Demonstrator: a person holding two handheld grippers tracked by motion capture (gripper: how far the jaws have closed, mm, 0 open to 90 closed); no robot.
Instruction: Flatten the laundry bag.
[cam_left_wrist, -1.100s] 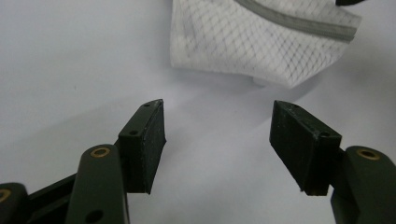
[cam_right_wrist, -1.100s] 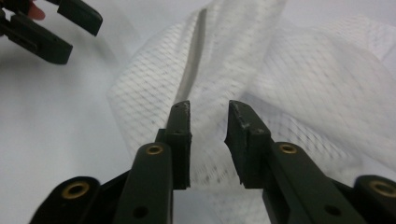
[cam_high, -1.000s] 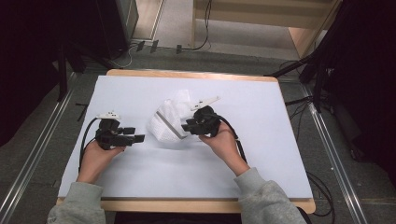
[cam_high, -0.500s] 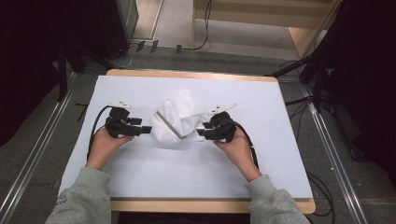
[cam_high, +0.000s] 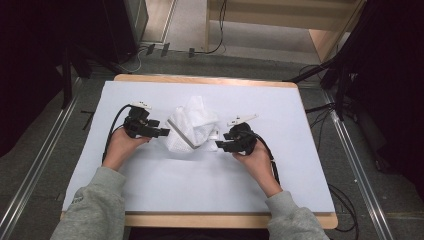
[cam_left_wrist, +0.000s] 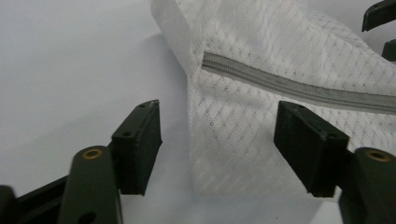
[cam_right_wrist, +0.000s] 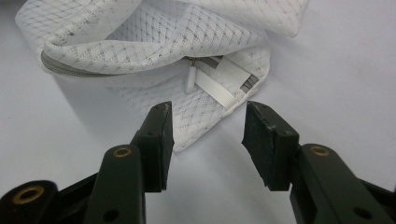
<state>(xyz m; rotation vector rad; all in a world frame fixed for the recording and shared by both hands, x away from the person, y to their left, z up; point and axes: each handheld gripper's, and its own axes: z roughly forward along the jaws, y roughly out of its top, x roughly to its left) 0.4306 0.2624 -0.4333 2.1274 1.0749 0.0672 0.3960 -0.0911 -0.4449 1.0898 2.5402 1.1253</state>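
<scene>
A white mesh laundry bag (cam_high: 192, 129) lies crumpled mid-desk, zipper (cam_left_wrist: 299, 88) apparently shut. Left gripper (cam_high: 159, 132) at nine o'clock and right gripper (cam_high: 220, 144) at four o'clock flank it, jaws open, right's just widening; nothing gripped yet.

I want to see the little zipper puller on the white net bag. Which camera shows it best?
The right gripper view: the zipper puller hangs close up at the mesh bag's corner. The left gripper view shows the grey zipper, not its puller. The high view is too far to tell.

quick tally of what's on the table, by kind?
White mesh bag with grey zipper: 1
Black grippers: 2, left gripper and right gripper, jaws apart at opposite ends of the bag
White table cover: 1
Total: 4
</scene>
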